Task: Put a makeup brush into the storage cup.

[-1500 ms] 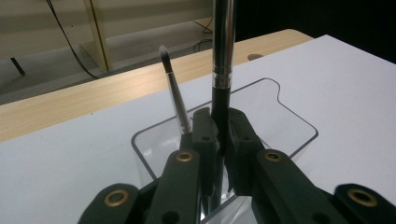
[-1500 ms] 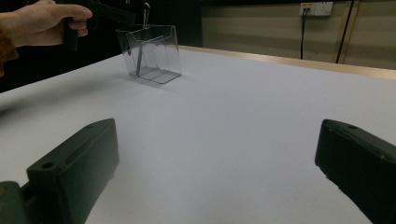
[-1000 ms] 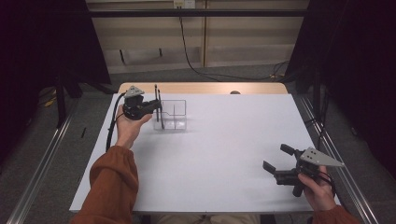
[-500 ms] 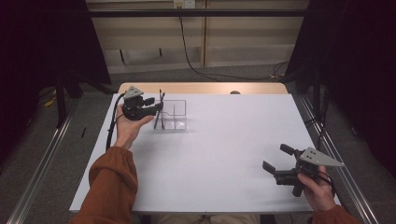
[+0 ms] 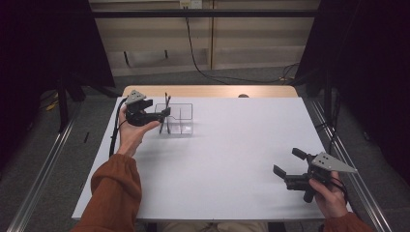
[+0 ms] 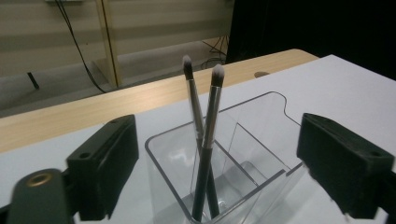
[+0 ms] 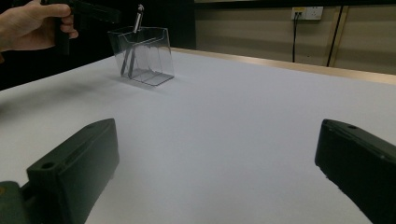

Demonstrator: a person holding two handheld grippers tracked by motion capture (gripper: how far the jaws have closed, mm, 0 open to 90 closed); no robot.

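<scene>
At about 10 o'clock on the white table (image 5: 217, 159), the left gripper (image 5: 163, 112) hangs just beside the clear organizer (image 5: 180, 118), its jaws spread apart with nothing between them. In the left gripper view the 2 black jaw blocks stand wide to either side of the nearest compartment, where 2 makeup brushes (image 6: 205, 140) lean crossed, tips up, their handles resting in the bottom corner.

The likely trouble sits here. The organizer looks like thin, light, hard plastic on a smooth sheet, so a jaw that knocks its rim could slide or tip it, and the brushes would spill with it. The brushes are slim, round and glossy; if the jaws close on 1 of them off-centre, it may roll or twist out. Because the 2 cross each other, closing on both at once, or dragging the second along, is also a fair risk.

The organizer has rounded corners, inner dividers and a scooped front edge, and its walls catch faint reflections. The brush handles are dark with silvery ferrules and pale, soft, domed bristles.

Far over at 4 o'clock, well apart from all this, the right gripper (image 5: 286, 173) is held low near the table edge, its matte black jaws open and empty over bare white surface.
</scene>
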